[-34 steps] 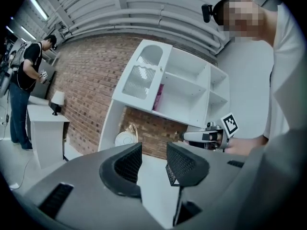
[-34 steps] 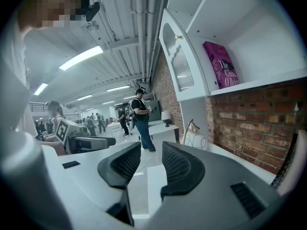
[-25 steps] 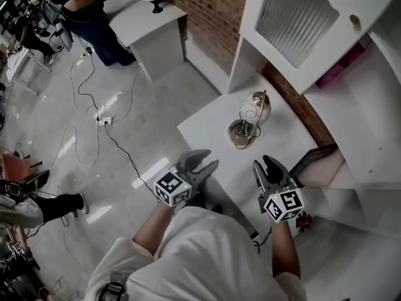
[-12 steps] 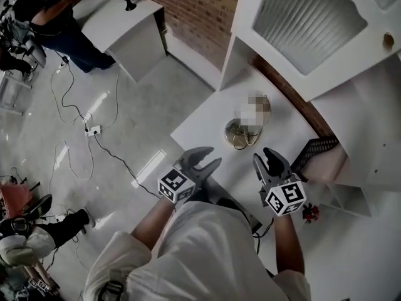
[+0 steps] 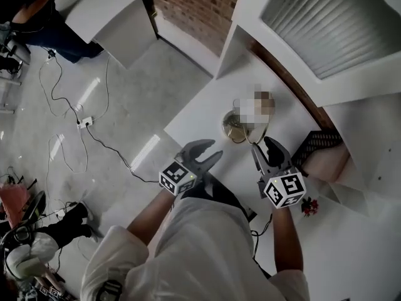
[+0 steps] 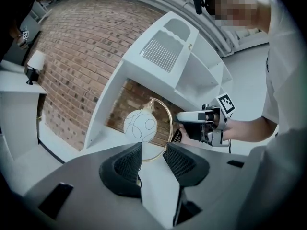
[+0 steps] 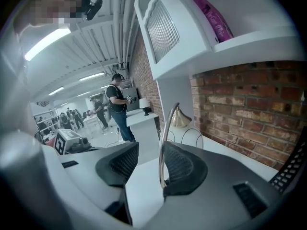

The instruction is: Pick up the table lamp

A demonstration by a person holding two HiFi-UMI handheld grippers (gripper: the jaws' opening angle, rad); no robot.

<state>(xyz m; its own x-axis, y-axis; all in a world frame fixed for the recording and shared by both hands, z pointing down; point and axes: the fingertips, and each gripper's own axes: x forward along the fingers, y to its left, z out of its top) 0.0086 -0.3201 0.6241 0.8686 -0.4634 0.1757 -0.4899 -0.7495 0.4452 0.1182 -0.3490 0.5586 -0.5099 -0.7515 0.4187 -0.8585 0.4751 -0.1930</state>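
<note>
A red brick wall (image 5: 194,11) backs a tall white wooden cabinet with a ribbed glass door (image 5: 326,30), which rises over a white tabletop (image 5: 197,121). Beside them spreads a glossy pale grey floor (image 5: 131,86) (streaked with bright glare), crossed by thin black cables (image 5: 108,144) meeting a white power strip (image 5: 84,121). A second white side table (image 5: 106,17) stands near the brick. Long strip lights (image 7: 48,41) run along the ceiling.

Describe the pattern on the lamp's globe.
The round white lamp globe carries thin dark looping lines; left gripper view shows it best.
</note>
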